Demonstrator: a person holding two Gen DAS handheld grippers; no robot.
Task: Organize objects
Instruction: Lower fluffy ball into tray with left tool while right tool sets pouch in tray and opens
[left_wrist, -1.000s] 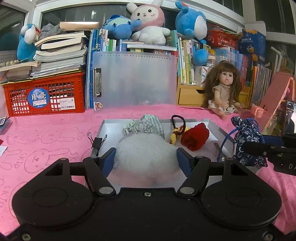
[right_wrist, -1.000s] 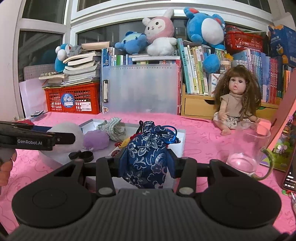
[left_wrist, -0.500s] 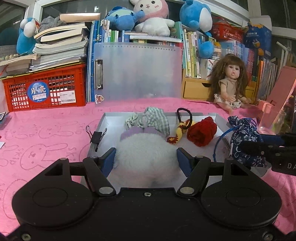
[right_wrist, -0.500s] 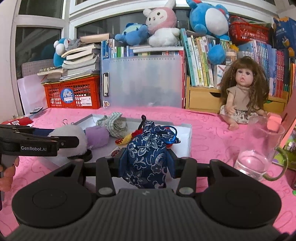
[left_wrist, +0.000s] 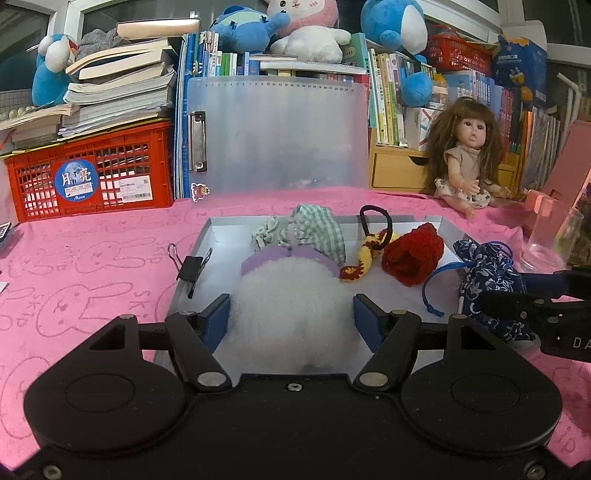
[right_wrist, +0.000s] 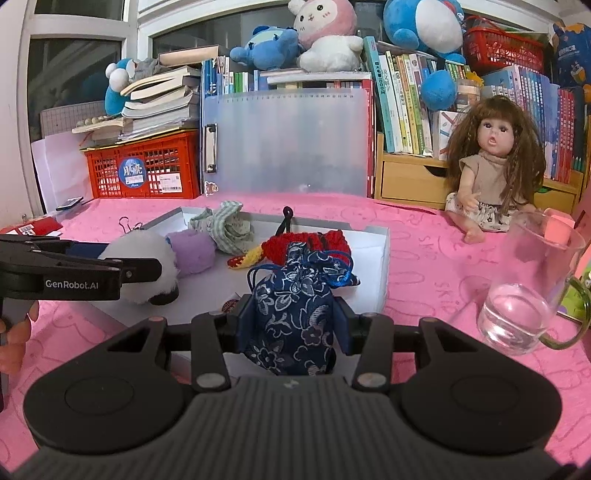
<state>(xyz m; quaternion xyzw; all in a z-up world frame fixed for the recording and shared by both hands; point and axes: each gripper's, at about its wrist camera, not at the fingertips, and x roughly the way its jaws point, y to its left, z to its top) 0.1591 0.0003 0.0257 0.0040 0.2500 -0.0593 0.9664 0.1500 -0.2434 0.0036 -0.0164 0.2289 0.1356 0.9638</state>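
Note:
My left gripper is shut on a white fluffy pompom and holds it over the near end of the white tray. My right gripper is shut on a navy floral drawstring pouch at the tray's near right edge. In the tray lie a purple pompom, a green checked cloth, a yellow and red knitted piece with a black hair tie and a red knitted item. The pouch also shows in the left wrist view.
A black binder clip sits on the tray's left rim. A glass cup stands right of the tray, a doll behind it. A red crate, clipboard and books line the back of the pink cloth.
Both grippers have dropped and moved forward toward the tray with their loads. The purple pompom now shows behind the white one.

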